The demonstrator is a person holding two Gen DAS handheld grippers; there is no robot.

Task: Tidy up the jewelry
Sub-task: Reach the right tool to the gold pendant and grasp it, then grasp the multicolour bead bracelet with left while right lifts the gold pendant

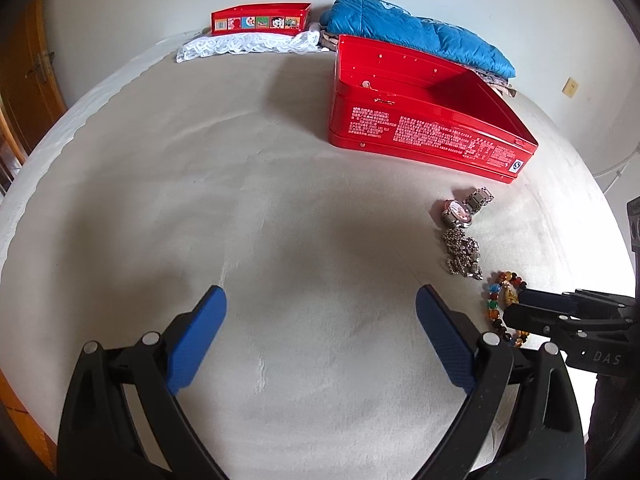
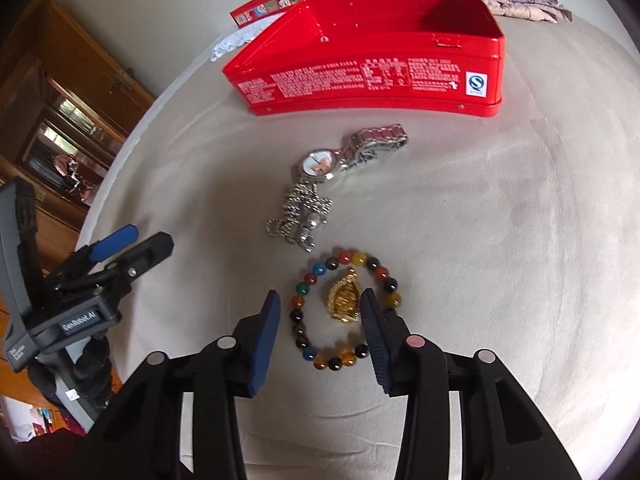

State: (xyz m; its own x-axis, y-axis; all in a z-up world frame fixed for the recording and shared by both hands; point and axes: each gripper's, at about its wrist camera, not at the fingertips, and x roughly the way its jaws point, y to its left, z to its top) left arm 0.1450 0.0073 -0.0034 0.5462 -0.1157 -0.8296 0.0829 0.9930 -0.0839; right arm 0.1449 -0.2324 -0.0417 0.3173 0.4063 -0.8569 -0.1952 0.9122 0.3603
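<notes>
A bracelet of coloured beads (image 2: pixel 310 280) with a gold pendant (image 2: pixel 344 300) lies on the beige cover. My right gripper (image 2: pixel 320 308) is open, its fingers on either side of the bracelet's near half, low over it. Beyond lie a silver bead chain (image 2: pixel 300 216) and a silver watch (image 2: pixel 320 164), then an open red tin box (image 2: pixel 368 76). My left gripper (image 1: pixel 320 300) is open and empty over bare cover, left of the jewelry. In the left wrist view the bracelet (image 1: pixel 496 300), chain (image 1: pixel 464 252), watch (image 1: pixel 460 210) and box (image 1: pixel 424 128) show at right.
The red box lid (image 1: pixel 260 20) leans at the back on white lace (image 1: pixel 244 46). A folded blue quilt (image 1: pixel 416 32) lies behind the box. Wooden furniture (image 2: pixel 72 92) stands off the left edge of the surface.
</notes>
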